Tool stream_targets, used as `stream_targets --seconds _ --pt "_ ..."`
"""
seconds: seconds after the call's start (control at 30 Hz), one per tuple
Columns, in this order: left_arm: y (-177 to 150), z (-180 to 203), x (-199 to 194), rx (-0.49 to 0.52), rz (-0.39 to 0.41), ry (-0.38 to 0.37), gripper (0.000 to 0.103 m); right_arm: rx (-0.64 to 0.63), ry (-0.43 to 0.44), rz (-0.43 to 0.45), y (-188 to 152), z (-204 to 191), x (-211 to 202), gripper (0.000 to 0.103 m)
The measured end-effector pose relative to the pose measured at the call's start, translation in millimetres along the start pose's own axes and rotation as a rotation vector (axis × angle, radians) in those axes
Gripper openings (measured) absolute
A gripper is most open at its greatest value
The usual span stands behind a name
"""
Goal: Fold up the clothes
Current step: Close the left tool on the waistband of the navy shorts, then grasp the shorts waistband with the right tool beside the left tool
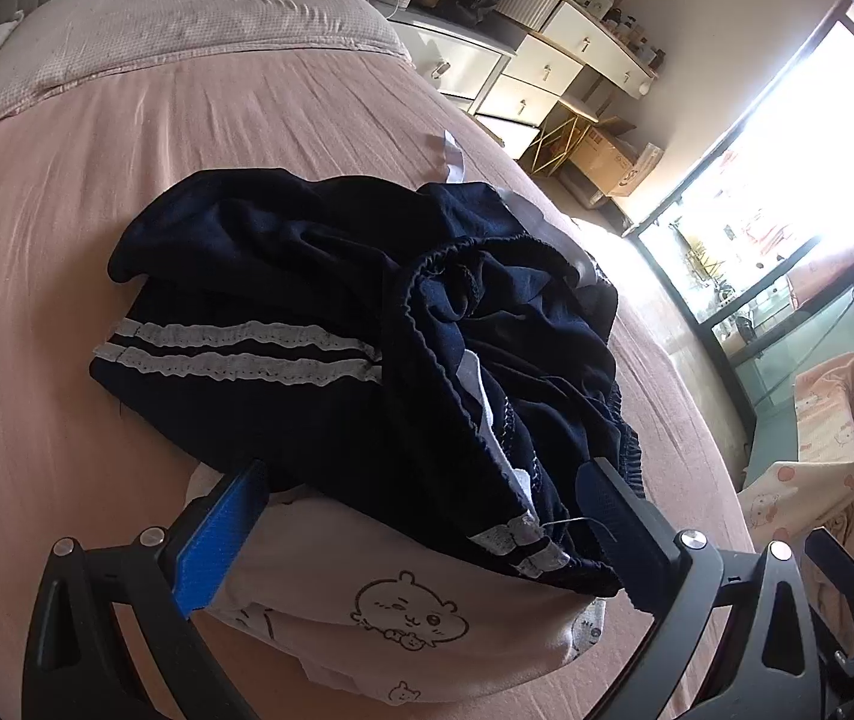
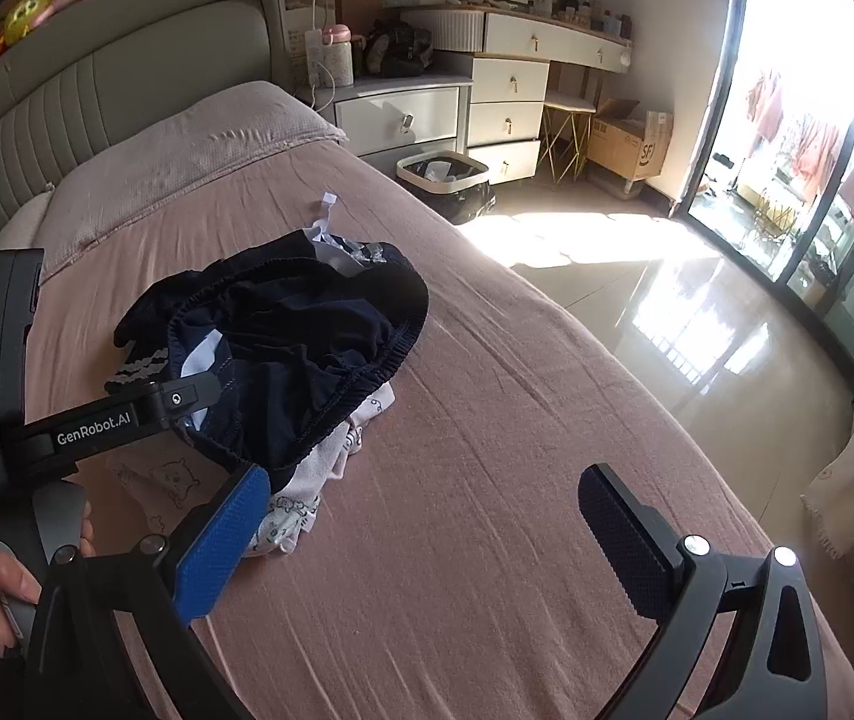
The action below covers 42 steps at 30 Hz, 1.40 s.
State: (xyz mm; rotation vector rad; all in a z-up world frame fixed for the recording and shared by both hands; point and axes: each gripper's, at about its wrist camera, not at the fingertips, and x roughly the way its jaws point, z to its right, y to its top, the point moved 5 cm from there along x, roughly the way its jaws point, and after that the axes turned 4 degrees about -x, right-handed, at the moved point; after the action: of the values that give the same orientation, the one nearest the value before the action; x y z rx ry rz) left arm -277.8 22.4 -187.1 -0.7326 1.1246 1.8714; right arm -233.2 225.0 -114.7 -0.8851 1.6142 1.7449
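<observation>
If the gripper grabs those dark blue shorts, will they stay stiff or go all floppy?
Probably floppy: the dark blue shorts lie crumpled in soft folds. They likely stretch too, since the waistband looks elastic. They may drag the pale cartoon-print garment underneath.

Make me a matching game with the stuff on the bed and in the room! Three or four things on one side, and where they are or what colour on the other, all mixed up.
Things:
1. Navy clothes
2. Cartoon-print garment
3. Cardboard box
4. Left gripper

Descriptions:
A. On the floor near the drawers
B. Pale pink, lying under the dark pile
C. Open, its fingers either side of the pile's near edge
D. Dark blue with white lacy stripes, bunched up on the bed

Pairs: 1-D, 2-B, 3-A, 4-C
</observation>
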Motion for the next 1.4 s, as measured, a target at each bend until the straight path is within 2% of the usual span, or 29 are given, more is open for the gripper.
stream_targets --seconds 0.33,0.43,0.5,0.67,0.73,0.8,0.9,1.2,1.27,1.33,1.4 --pt "-0.3 -11.0 2.2 -0.038 0.009 -0.009 0.103 0.201 0.222 -0.069 14.0 11.1 52.6 0.103" --pt "-1.5 -19.9 1.0 -0.053 0.015 -0.002 0.095 0.208 0.232 -0.067 19.9 9.4 61.1 0.103" --pt "-2.5 -25.1 -1.2 -0.068 0.023 -0.007 0.084 0.207 0.236 -0.068 23.2 7.9 66.3 0.103" --pt "-5.0 -30.7 -1.6 -0.056 0.027 0.016 0.070 0.202 0.252 -0.084 22.4 3.2 71.3 0.102" --pt "-6.6 -34.4 -3.8 -0.064 0.037 0.021 0.058 0.188 0.251 -0.079 21.1 1.6 69.6 0.102" --pt "-7.7 -38.9 -9.6 -0.078 0.056 0.024 0.036 0.176 0.237 -0.083 20.5 1.7 70.3 0.102" --pt "-9.2 -43.6 -16.8 -0.078 0.075 0.034 0.022 0.181 0.244 -0.072 22.9 4.0 71.5 0.101" --pt "-18.5 -55.5 -36.9 -0.049 0.097 0.050 0.016 0.130 0.245 -0.044 44.7 2.7 85.0 0.099" --pt "-19.5 -60.7 -39.9 -0.054 0.097 0.054 0.015 0.128 0.227 -0.043 49.9 3.2 91.3 0.095" --pt "-17.5 -60.3 -37.3 -0.055 0.093 0.059 0.015 0.160 0.258 -0.058 53.5 4.3 101.1 0.087" --pt "-13.9 -59.0 -34.0 -0.048 0.091 0.066 0.015 0.196 0.293 -0.085 56.1 5.4 112.8 0.084"
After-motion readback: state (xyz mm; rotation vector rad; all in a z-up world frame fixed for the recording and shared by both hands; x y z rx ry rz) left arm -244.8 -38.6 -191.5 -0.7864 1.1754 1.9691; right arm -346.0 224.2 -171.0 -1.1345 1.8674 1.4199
